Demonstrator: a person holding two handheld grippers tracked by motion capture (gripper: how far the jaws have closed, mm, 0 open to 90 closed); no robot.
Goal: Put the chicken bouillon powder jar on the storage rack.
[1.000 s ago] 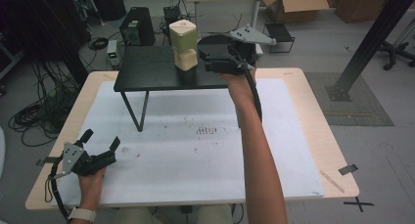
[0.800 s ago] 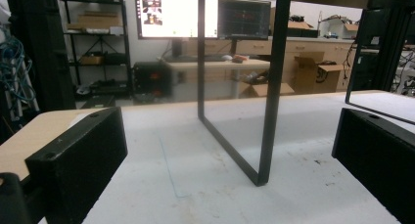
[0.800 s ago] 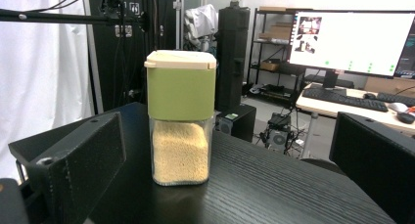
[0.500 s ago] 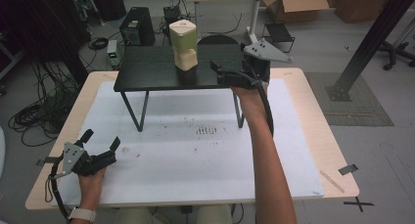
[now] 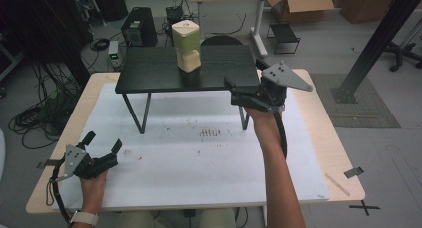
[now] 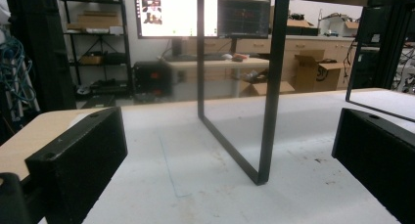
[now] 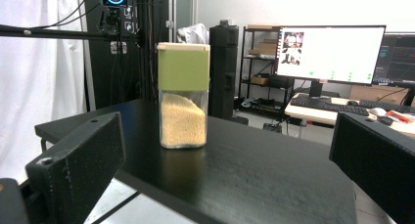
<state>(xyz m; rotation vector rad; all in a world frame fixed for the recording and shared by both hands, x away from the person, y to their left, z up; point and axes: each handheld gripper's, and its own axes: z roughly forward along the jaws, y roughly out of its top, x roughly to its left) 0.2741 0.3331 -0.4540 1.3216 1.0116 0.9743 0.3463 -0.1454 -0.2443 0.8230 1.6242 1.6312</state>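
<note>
The clear plastic container with a green band and cream lid, about half full of pale grains, stands upright on the small black raised table with thin metal legs, toward the back middle of its top. My right gripper hangs at the front right corner of that black top, jaws spread wide and holding nothing, and in the right gripper view the container sits straight ahead between my 2 jaws but well apart from them, a little left of centre. Its long axis is vertical, so I judge a level approach, forward and slightly left across the tabletop, would bring the jaws to either side of its clear lower body. My left gripper rests low on the white sheet covering the wooden table, also open and empty, far from the container, so the right hand is clearly the nearer 1.
</note>
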